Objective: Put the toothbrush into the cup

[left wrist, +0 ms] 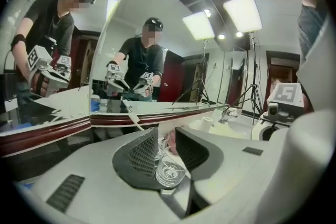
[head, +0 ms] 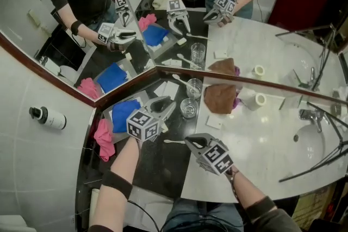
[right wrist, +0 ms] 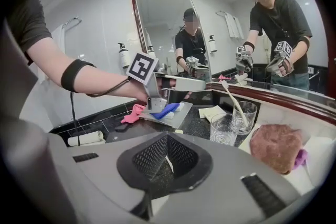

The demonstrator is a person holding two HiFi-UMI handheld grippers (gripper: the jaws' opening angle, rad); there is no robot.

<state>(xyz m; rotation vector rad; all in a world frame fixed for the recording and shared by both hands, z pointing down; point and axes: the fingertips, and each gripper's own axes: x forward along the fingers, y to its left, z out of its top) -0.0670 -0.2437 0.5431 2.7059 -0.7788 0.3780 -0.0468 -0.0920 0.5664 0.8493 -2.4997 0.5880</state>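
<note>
Two clear glasses stand on the black counter. The far glass [head: 194, 87] holds a white toothbrush [head: 181, 81] that leans to the left. The near glass [head: 188, 108] is empty. My left gripper [head: 173, 105] hovers just left of the near glass, jaws open; in the left gripper view that glass [left wrist: 169, 170] shows through the gap, untouched by the pads. My right gripper [head: 188, 142] is shut on a second white toothbrush [head: 174, 142], whose end sticks out to the left. In the right gripper view this toothbrush [right wrist: 168, 162] is a thin white sliver between the pads.
A brown towel [head: 219, 96] lies right of the glasses, against the mirror. A tray [head: 111, 115] with a blue item and a pink cloth [head: 103, 138] sit at the left. A small white cup [head: 260, 99], a sink [head: 310, 141] and a faucet [head: 309, 114] are to the right.
</note>
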